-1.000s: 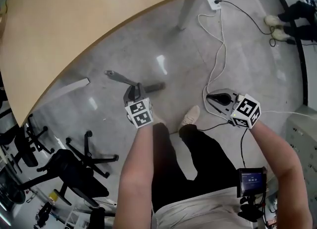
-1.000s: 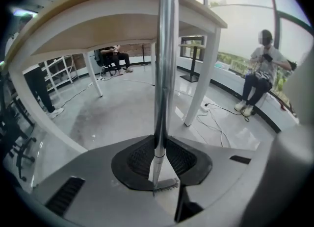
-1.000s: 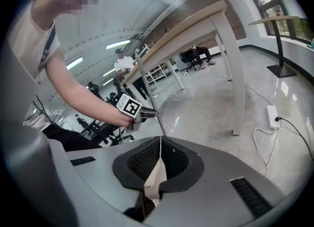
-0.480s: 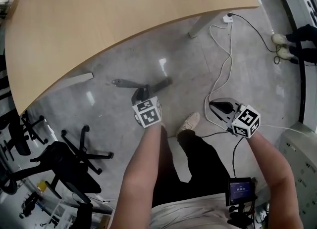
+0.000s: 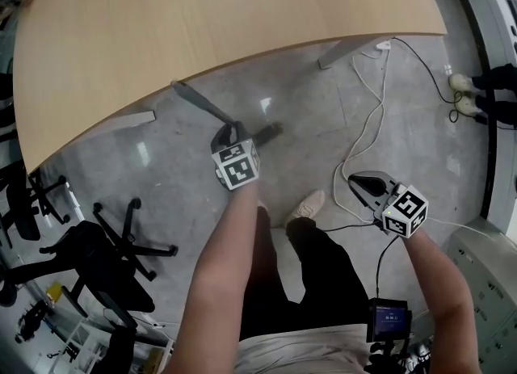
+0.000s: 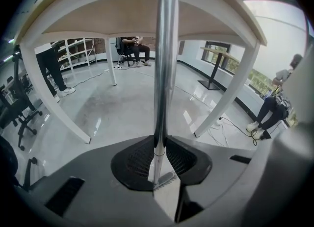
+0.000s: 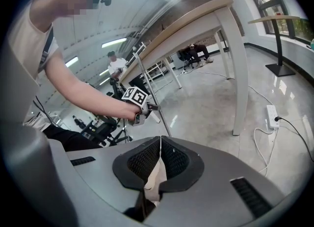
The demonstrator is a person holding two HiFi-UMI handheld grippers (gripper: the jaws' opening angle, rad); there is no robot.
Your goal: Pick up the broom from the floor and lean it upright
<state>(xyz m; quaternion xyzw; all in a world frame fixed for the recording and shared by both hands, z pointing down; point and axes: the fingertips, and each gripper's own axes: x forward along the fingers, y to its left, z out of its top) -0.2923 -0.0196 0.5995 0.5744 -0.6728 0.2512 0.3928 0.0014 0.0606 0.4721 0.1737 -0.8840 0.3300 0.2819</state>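
The broom's metal handle (image 5: 198, 101) slants from my left gripper (image 5: 230, 131) up toward the table edge; a darker stretch (image 5: 271, 130) sticks out on the gripper's other side. No broom head shows. In the left gripper view the handle (image 6: 165, 74) rises straight from the jaws, and my left gripper (image 6: 158, 170) is shut on it. My right gripper (image 5: 356, 181) hovers over the floor to the right, apart from the broom. In its own view my right gripper (image 7: 159, 160) has its pads pressed together on nothing, and the left gripper (image 7: 140, 106) with the handle (image 7: 153, 101) shows beyond.
A curved wooden table (image 5: 202, 17) on white legs (image 5: 355, 48) covers the top of the view. White cables (image 5: 367, 130) and a power strip (image 5: 384, 44) lie on the grey floor. Black office chairs (image 5: 105, 259) stand at the left. My shoe (image 5: 309, 203) is between the grippers.
My left gripper has moved toward the table and rolled. The handle's far end has swung up from lying low across the floor to pointing at the table edge. The right gripper stays put.
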